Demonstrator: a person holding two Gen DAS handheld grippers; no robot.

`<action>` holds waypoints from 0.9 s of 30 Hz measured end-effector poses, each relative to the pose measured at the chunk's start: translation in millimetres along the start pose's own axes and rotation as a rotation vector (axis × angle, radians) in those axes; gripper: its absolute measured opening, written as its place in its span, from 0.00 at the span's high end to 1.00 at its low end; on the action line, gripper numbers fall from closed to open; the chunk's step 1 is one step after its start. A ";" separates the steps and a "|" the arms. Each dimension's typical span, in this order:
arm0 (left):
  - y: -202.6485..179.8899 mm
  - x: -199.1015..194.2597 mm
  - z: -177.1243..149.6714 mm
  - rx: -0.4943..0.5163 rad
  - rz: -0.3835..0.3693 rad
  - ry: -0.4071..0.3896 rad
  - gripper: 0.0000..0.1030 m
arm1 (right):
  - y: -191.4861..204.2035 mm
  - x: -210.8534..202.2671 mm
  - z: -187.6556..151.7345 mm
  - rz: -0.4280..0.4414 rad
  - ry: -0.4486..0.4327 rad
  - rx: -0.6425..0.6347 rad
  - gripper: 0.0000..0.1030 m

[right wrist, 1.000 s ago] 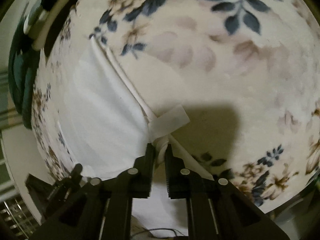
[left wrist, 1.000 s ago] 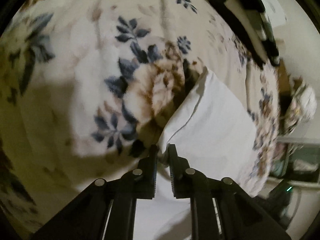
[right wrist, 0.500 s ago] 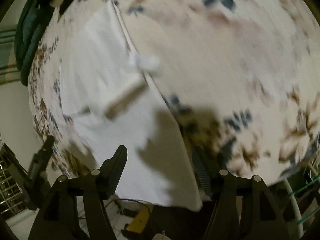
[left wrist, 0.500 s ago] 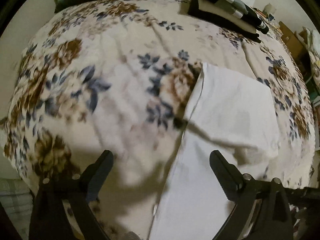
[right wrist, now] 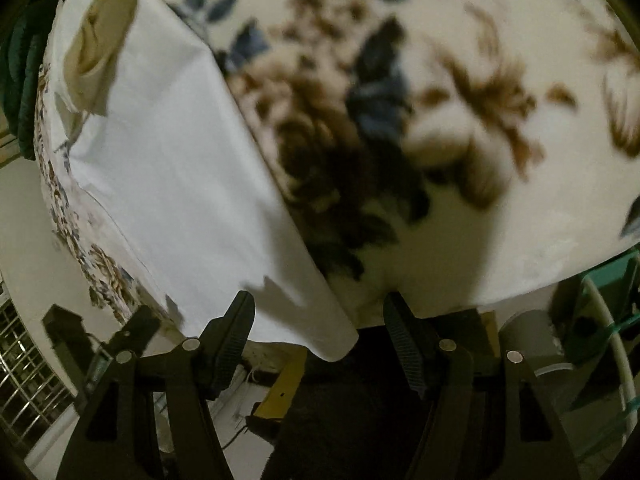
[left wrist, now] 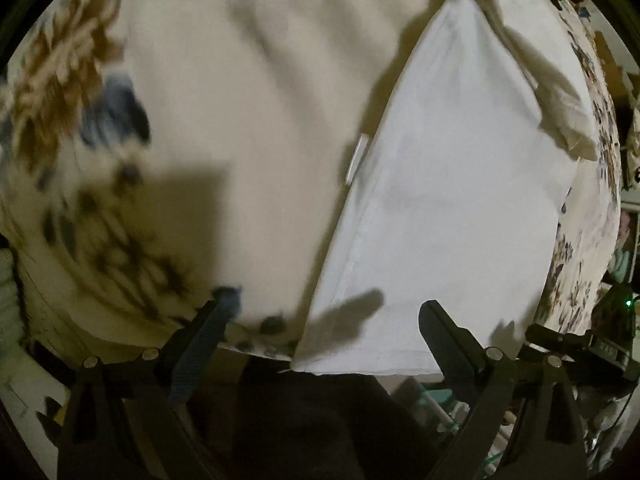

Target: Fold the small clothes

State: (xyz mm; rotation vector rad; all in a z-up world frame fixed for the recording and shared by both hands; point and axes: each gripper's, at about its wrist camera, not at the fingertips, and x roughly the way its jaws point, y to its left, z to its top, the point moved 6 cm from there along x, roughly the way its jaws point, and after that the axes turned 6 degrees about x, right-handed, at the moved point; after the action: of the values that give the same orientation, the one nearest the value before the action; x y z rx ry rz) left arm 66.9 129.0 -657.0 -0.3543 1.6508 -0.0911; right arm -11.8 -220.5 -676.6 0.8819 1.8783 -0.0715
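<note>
The left hand-held gripper is spread wide with nothing pinched; its jaws have just been opening. Between its fingertips, lower in the picture, lies the near left corner of the white garment, and the pads do not touch the cloth. The right hand-held gripper is also spread and empty, its jaws likewise having just been opening; the garment's near right corner droops over the near edge of the bed just between its fingers, apart from both pads.

The white garment lies flat as a long panel on the floral bedspread, running from the near edge of the bed toward the far side. At its far end sits a loosely bunched part, perhaps a sleeve or strap, though blur makes that hard to tell. A small white tag sticks out at its left hem.
</note>
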 end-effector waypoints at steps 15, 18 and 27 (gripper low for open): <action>-48.4 -2.1 -19.4 0.088 -0.030 -0.039 0.94 | 8.0 8.7 -19.8 -0.007 -0.022 -0.002 0.94; -46.9 -17.8 -20.0 0.042 -0.076 -0.063 0.95 | 16.4 -0.7 -26.1 0.021 -0.036 -0.004 0.95; -61.1 -84.7 -2.2 -0.021 -0.190 -0.188 0.96 | 66.9 -67.9 -29.8 0.176 -0.102 -0.044 0.95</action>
State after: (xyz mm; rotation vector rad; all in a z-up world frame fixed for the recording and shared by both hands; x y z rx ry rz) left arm 81.5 94.7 -559.4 -0.5195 1.4306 -0.1777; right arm 20.1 -195.8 -585.3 0.9908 1.6952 0.0321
